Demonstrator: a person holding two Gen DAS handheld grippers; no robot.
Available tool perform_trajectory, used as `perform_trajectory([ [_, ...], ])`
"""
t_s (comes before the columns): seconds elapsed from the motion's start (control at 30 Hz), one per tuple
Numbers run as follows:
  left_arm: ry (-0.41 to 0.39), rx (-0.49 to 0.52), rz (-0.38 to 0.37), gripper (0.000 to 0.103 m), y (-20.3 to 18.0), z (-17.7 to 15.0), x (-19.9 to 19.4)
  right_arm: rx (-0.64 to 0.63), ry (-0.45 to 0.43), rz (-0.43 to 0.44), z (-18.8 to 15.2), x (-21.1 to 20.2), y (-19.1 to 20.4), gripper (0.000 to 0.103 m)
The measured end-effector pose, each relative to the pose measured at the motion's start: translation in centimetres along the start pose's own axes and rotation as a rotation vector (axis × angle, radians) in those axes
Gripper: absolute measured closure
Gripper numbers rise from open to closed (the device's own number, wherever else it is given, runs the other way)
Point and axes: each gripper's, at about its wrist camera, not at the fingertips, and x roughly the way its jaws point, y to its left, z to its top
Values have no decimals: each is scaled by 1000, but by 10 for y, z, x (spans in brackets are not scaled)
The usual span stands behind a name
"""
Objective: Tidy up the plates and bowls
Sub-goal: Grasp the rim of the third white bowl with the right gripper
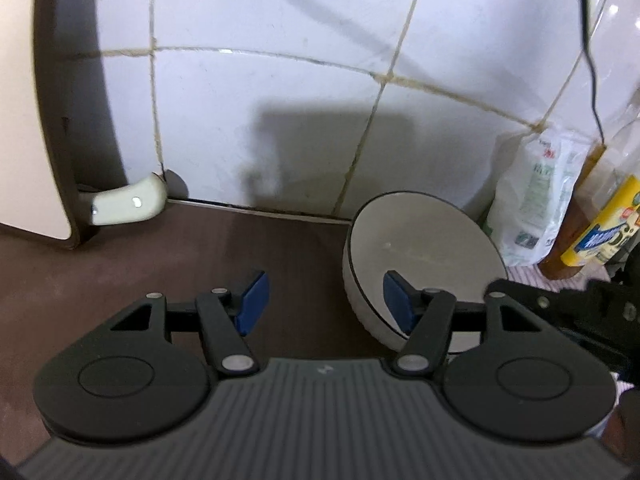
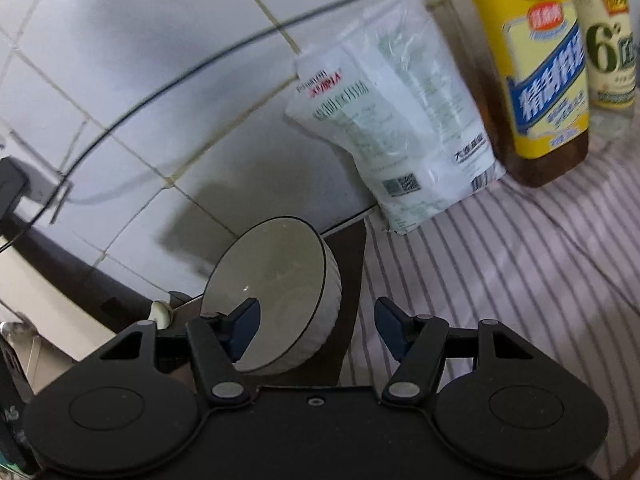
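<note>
The left claw [image 1: 326, 300] gapes wide and holds nothing; the right claw [image 2: 316, 330] is equally wide and empty; a white bowl [image 1: 420, 256] with a dark rim sits on the brown bench [image 1: 168, 264] just ahead of both, partly behind each claw's inner finger; beyond it, a white bag [image 2: 400, 128] and yellow-labelled bottle [image 2: 536, 76] stand on striped cloth [image 2: 500, 280] against the tiled wall [image 1: 280, 120].

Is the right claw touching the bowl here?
Cannot tell. In the right wrist view the right claw is open and its left finger overlaps the bowl; neither contact nor gap shows plainly.
</note>
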Motion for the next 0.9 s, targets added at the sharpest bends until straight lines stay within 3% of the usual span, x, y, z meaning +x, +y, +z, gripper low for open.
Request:
perform_trajectory([
  [0.1,30,4,-3,42,-4,-1,7,12,27,35,2,14,0,34],
  [0.2,37,8,-8,54,-5,-5,12,19,44,43,3,26,2,35],
  [0.33,45,-13,-55,82,-8,-8,13,-8,29,29,2,31,6,59],
  [0.37,42,-14,-49,83,-9,-8,14,-19,27,16,1,32,8,68],
  [0.47,51,-21,-37,87,-11,-9,12,-76,21,-32,-2,32,13,79],
  [0.53,78,-63,-43,88,-10,-9,6,-79,17,-47,-6,29,13,82],
  [0.67,55,-12,-14,88,-21,-14,-18,-75,-10,-22,-14,9,13,82],
  [0.9,46,33,-43,88,-37,-23,-64,-54,-73,6,-24,-51,16,82],
])
